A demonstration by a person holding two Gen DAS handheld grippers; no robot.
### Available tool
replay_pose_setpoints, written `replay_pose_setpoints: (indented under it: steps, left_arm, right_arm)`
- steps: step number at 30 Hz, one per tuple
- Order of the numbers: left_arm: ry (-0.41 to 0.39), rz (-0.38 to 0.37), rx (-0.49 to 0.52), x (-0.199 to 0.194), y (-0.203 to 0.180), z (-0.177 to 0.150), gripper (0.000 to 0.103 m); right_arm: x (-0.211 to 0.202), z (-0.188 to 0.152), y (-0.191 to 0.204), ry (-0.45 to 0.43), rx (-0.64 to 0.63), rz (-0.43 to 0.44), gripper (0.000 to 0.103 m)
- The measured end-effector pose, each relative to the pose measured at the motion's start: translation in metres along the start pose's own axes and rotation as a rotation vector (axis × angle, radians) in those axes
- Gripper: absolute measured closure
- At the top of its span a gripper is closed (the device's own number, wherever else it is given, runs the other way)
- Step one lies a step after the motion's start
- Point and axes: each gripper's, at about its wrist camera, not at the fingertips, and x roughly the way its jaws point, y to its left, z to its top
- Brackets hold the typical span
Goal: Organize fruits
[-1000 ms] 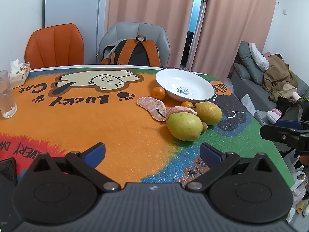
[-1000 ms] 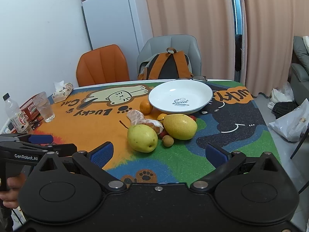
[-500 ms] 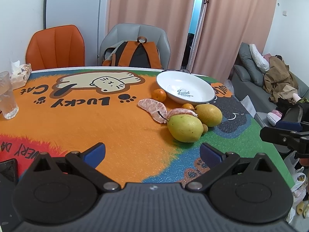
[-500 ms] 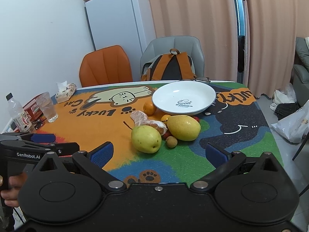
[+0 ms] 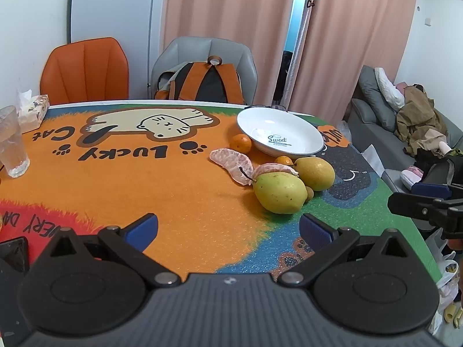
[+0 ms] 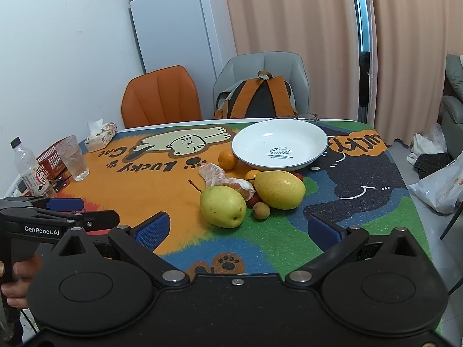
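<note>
A white plate (image 5: 301, 144) (image 6: 254, 141) sits empty at the table's far side. In front of it lie a green pear (image 5: 279, 192) (image 6: 222, 206), a yellow pear (image 5: 315, 172) (image 6: 279, 189), peeled pomelo segments (image 5: 231, 160) (image 6: 214, 173), a small orange (image 5: 240, 143) (image 6: 228, 159) and small round fruits (image 6: 262, 211). My left gripper (image 5: 228, 230) is open and empty, short of the green pear. My right gripper (image 6: 236, 230) is open and empty, just short of the green pear.
A glass (image 5: 11, 141) (image 6: 72, 157), a tissue pack (image 6: 101, 136), a bottle (image 6: 29, 167) and a red basket (image 6: 52, 159) stand at the table's left. An orange chair (image 6: 160, 97) and a grey chair with a backpack (image 6: 257, 98) stand behind the table.
Both grippers have moved slightly forward toward the fruit and tilted a little. Both stay open. The fruit has not moved.
</note>
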Motion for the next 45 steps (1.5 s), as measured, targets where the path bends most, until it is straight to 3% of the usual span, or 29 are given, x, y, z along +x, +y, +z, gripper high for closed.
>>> replay_pose_setpoints:
  steps: [30, 45]
  left_arm:
    - [-0.01, 0.001, 0.002, -0.002, -0.003, -0.002, 0.0]
    - [0.001, 0.019, 0.003, 0.019, -0.01, -0.003, 0.0]
  right_arm:
    - [-0.007, 0.004, -0.009, -0.035, 0.02, -0.025, 0.0]
    - [0.013, -0.004, -0.023, -0.018, 0.024, -0.011, 0.0]
